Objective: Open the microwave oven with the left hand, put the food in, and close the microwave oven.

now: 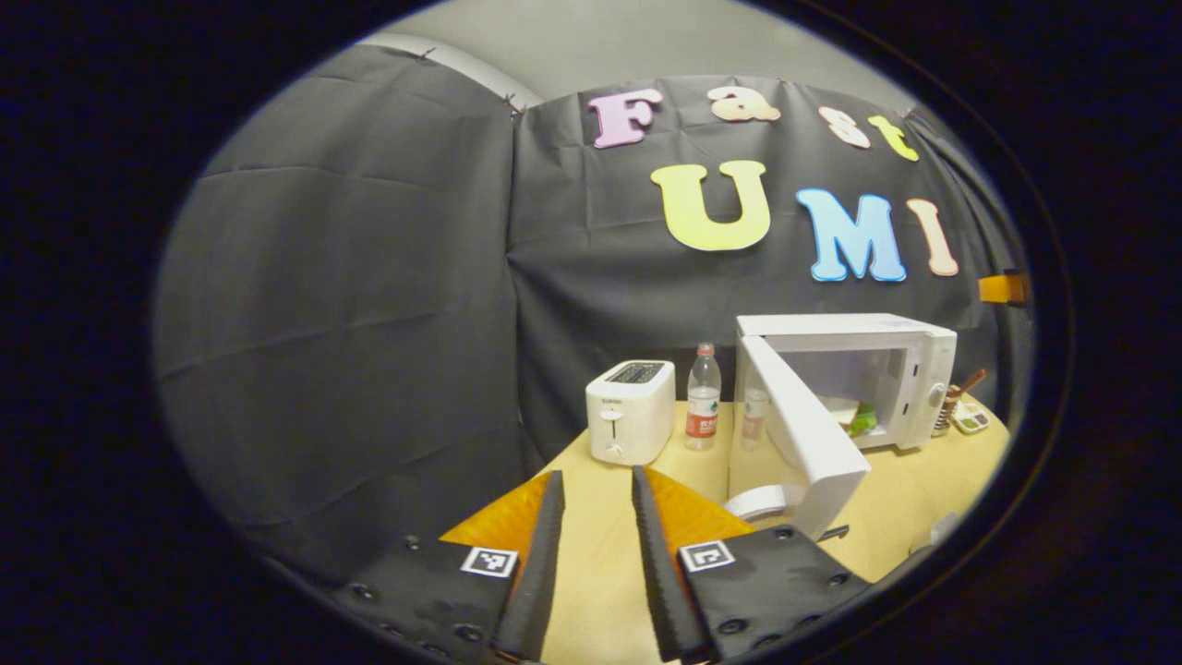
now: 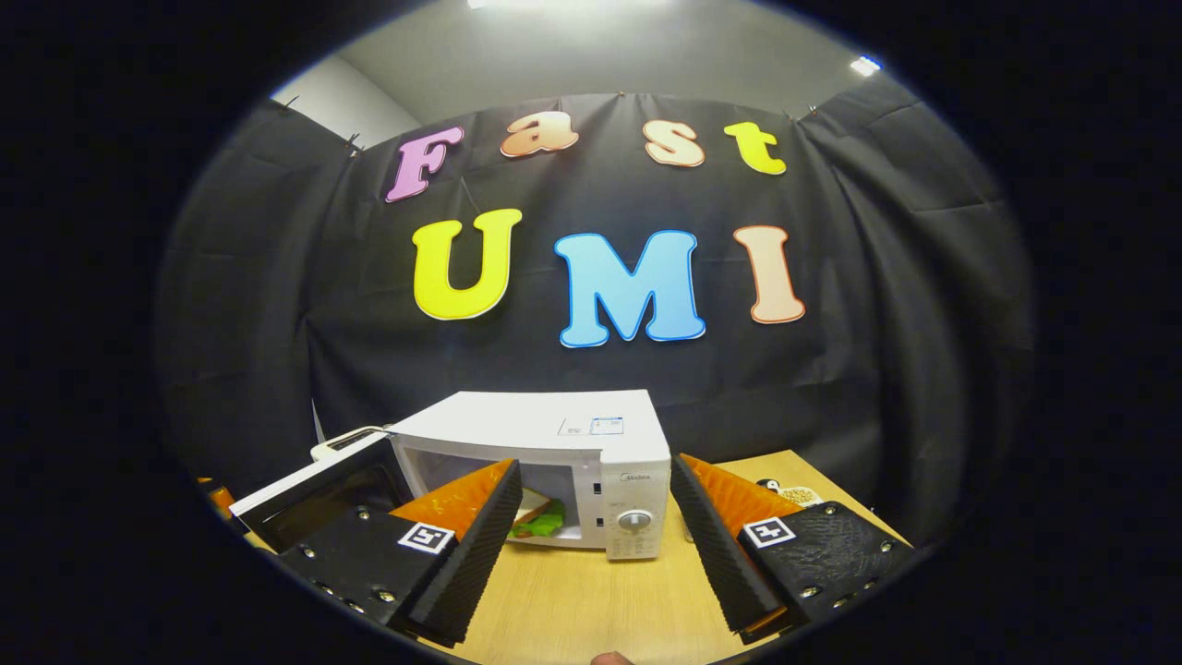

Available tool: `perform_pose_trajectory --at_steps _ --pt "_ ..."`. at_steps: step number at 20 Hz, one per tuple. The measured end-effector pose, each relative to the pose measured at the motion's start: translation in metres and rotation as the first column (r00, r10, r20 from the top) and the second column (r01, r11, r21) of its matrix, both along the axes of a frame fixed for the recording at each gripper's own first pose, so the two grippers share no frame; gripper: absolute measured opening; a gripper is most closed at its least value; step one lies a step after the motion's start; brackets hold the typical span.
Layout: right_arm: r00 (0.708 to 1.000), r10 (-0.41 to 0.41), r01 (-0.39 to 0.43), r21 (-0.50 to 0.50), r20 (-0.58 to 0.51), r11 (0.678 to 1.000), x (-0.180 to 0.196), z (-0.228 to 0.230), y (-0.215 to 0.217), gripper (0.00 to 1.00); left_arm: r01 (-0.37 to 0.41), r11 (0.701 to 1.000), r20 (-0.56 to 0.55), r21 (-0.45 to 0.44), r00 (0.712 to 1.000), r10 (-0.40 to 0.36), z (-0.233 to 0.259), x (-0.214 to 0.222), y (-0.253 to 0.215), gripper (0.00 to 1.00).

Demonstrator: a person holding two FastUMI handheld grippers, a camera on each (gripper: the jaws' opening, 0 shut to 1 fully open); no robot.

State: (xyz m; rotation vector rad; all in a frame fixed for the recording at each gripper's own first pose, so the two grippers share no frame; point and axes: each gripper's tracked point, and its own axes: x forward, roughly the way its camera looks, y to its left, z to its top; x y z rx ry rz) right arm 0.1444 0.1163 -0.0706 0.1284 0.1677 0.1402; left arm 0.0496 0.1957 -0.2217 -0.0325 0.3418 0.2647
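Risk of bumping the swung-out microwave door (image 1: 805,441) askew (food (image 2: 537,523) already inside) with both hand-held grippers (image 1: 596,573) (image 2: 598,545) spread, empty.

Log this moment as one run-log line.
stage: food in, door not yet closed | microwave door: open | sandwich: inside | left gripper: open, empty | right gripper: open, empty
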Motion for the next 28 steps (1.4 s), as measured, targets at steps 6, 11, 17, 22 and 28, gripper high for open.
perform_pose_trajectory --at_steps 6,11,17,22,28 --pt "1.000 -0.011 0.011 0.002 0.015 1.000 -0.025 0.009 -0.040 0.98 0.033 0.999 -0.037 -0.041 0.999 -0.034 -0.018 -0.001 -0.035 0.15" --pt "1.000 -0.023 0.023 -0.007 0.004 1.000 -0.039 0.003 -0.069 0.98 0.077 0.997 -0.077 -0.032 0.994 -0.079 -0.026 -0.004 -0.054 0.07" --pt "1.000 -0.021 0.021 -0.010 0.023 1.000 -0.054 0.009 -0.102 0.98 0.101 0.995 -0.063 -0.005 0.993 -0.101 -0.011 -0.003 -0.088 0.12" --pt "1.000 -0.015 0.015 -0.001 0.020 1.000 -0.067 0.007 -0.134 0.98 0.149 0.989 -0.051 0.014 0.988 -0.148 0.003 -0.001 -0.139 0.11" --pt "1.000 0.005 -0.005 -0.019 0.025 1.000 -0.081 0.010 -0.167 0.98 0.203 0.979 -0.042 -0.006 0.978 -0.203 0.009 0.002 -0.201 0.12"
